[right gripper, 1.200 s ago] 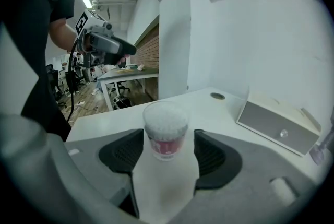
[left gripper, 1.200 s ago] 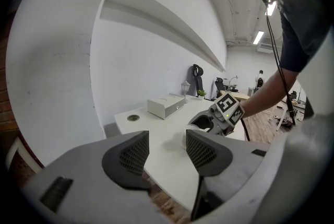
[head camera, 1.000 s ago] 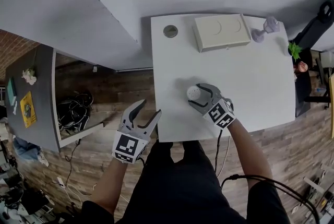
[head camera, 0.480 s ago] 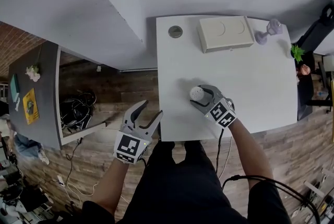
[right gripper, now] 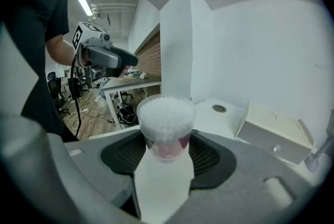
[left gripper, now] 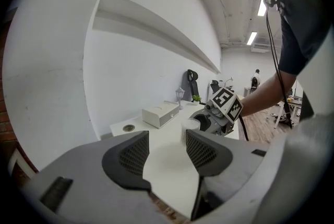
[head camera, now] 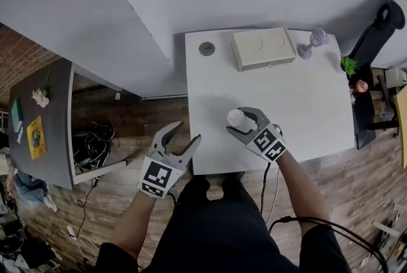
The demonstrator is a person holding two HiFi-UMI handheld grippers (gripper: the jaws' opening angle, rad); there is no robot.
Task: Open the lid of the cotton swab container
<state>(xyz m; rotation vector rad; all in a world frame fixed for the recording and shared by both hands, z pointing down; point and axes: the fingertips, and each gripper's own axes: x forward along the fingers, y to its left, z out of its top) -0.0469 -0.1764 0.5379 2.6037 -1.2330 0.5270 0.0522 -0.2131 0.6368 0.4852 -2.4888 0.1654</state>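
Cotton swab container (head camera: 236, 116) clamped upright in right gripper (head camera: 237, 121)
Jaws have just been closing on it, over white table (head camera: 305, 93) near front edge; left gripper (head camera: 187, 132) spread, empty, off table's corner

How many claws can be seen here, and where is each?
2. The left claw is open, off the near left corner of the table; the right claw, over it, has just closed on the swab container. None seems hidden.

Bright, even light; fisheye-warped edges
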